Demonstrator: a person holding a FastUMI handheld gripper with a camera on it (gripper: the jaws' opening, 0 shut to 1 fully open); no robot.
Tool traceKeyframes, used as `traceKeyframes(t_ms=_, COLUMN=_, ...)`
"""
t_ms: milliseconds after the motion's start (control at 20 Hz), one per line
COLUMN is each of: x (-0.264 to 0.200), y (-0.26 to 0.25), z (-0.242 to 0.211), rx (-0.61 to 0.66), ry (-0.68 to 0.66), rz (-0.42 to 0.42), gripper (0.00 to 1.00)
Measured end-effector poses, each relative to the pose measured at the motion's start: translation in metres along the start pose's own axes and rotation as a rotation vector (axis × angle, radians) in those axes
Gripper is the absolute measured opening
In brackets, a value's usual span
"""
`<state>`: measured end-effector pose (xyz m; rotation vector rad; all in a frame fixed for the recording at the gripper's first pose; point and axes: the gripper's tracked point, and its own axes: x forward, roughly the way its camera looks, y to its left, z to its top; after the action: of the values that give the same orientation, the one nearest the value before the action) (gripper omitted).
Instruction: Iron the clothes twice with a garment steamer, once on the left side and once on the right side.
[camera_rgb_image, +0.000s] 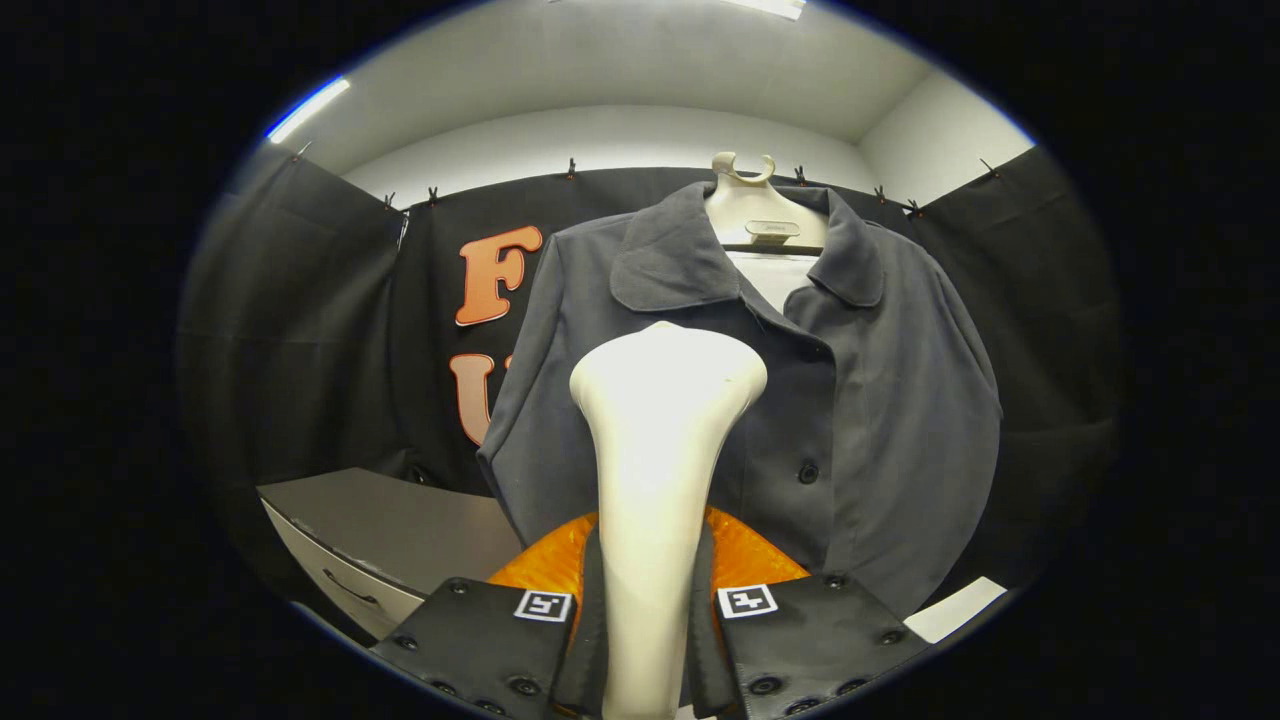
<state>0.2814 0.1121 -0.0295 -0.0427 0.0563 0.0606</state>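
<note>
So the gripper (655, 640) is clamping the handle of the garment steamer (660, 470), both black fingers (500, 640) pressing in on the cream handle from either side with basically no gap left around it. The steamer is standing upright between them, and its wide rounded head is pointing up and away toward the clothes.

The dark grey jacket (850, 400) is hanging just beyond the steamer head on a cream hanger (745, 205), front facing this way, collar spread open with something white showing inside the neck. A row of dark buttons (808, 472) is running down the front. The steamer head is sitting in front of the jacket's chest area, a bit toward its left half as seen from here. Can't really tell whether the head is touching the fabric or just sitting close, since the fisheye is flattening everything.

Something orange and shiny (745, 560) is peeking out behind the fingers, low down. Off to the left, a grey counter (400, 520) with a drawer handle (350, 590) below its front edge is sitting near the jacket's hem.
</note>
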Motion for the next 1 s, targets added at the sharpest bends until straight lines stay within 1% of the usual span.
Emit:
traceKeyframes(t_ms=200, x=0.005, y=-0.006, z=-0.009, rx=0.023, ry=0.013, rz=-0.015, gripper=0.39)
traceKeyframes(t_ms=350, x=0.001, y=-0.008, z=-0.02, rx=0.028, ry=0.028, rz=-0.015, gripper=0.39)
traceKeyframes(t_ms=750, x=-0.022, y=-0.016, z=-0.074, rx=0.011, ry=0.092, rz=-0.03, gripper=0.39)
traceKeyframes(t_ms=1000, x=-0.035, y=-0.016, z=-0.107, rx=0.045, ry=0.14, rz=-0.037, gripper=0.39)
